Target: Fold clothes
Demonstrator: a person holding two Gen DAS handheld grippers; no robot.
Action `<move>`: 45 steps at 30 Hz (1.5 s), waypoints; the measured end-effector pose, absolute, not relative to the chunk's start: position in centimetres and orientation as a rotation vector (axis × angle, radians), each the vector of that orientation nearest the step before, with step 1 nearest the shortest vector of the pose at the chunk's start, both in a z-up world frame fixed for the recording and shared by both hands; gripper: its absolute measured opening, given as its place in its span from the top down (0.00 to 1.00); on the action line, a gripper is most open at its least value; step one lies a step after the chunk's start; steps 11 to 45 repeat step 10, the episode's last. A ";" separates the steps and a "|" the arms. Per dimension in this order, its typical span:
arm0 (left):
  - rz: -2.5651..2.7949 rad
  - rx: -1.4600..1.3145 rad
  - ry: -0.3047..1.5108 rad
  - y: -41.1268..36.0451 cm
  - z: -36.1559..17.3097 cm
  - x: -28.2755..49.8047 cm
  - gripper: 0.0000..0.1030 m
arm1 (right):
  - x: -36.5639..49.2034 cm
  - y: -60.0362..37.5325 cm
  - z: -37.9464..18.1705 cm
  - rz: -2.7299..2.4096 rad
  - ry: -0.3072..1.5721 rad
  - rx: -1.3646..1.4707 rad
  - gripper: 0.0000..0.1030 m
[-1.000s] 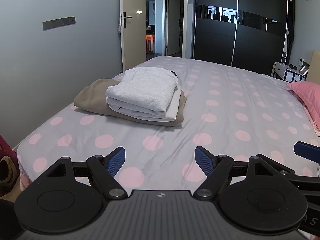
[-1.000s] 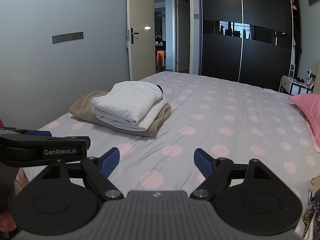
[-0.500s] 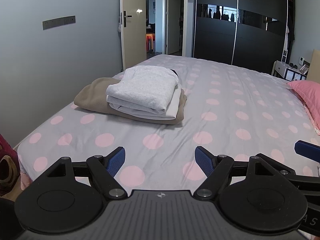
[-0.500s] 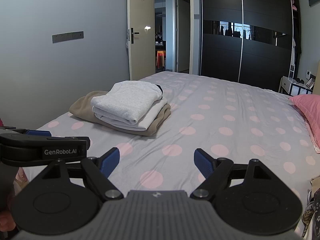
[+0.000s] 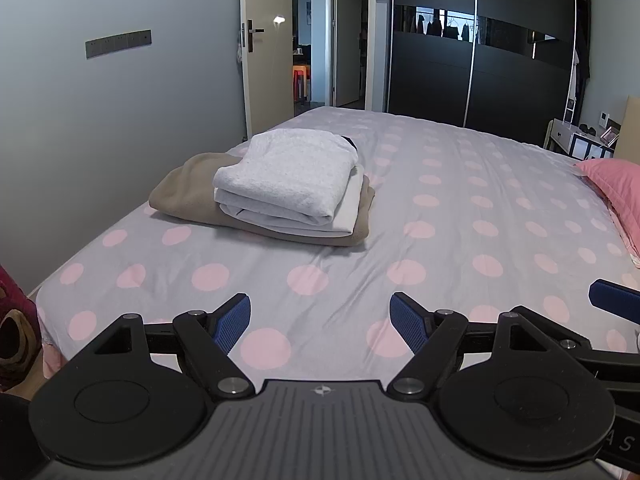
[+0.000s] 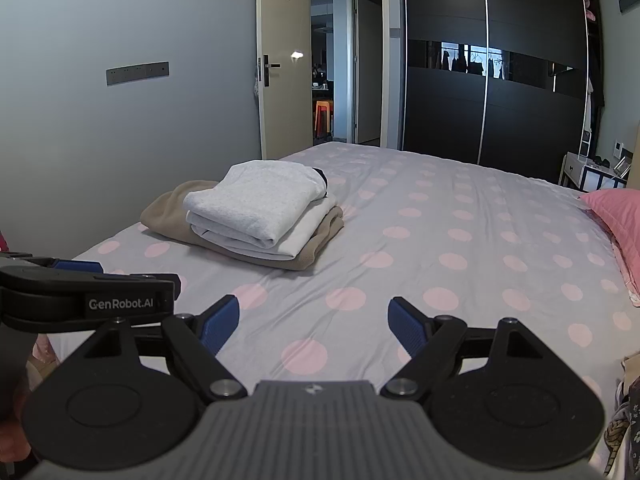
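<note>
A stack of folded clothes lies on the bed's left side: a light grey sweatshirt point(image 5: 286, 172) point(image 6: 256, 202) on a white garment point(image 5: 348, 210) point(image 6: 308, 228), both on a tan garment point(image 5: 184, 188) point(image 6: 168, 208). My left gripper point(image 5: 320, 322) hovers open over the near edge of the bed with nothing between its blue pads. My right gripper point(image 6: 314, 322) is also open and empty, well short of the stack. The left gripper's body point(image 6: 88, 300) shows at the left of the right wrist view.
The bed point(image 5: 460, 216) has a grey cover with pink dots. A pink pillow point(image 5: 616, 188) lies at the right. A grey wall point(image 5: 100, 120) runs along the left, a dark wardrobe point(image 5: 480, 60) and an open door point(image 5: 268, 60) stand behind. Patterned fabric point(image 6: 628, 420) shows bottom right.
</note>
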State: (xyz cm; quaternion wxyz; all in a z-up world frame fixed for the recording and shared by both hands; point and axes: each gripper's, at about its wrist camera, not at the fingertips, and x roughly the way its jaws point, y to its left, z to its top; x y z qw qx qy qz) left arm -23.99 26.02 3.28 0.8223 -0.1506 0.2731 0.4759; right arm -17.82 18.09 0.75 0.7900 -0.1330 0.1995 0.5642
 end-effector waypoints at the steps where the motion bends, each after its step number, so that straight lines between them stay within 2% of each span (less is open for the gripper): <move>1: 1.012 -0.319 0.580 26.0 3.3 -24.0 0.26 | -17.9 18.1 0.7 1.215 0.430 -0.286 0.19; 45: 1.007 -0.304 0.567 25.8 3.3 -24.2 0.27 | -17.9 17.9 0.8 1.219 0.429 -0.282 0.19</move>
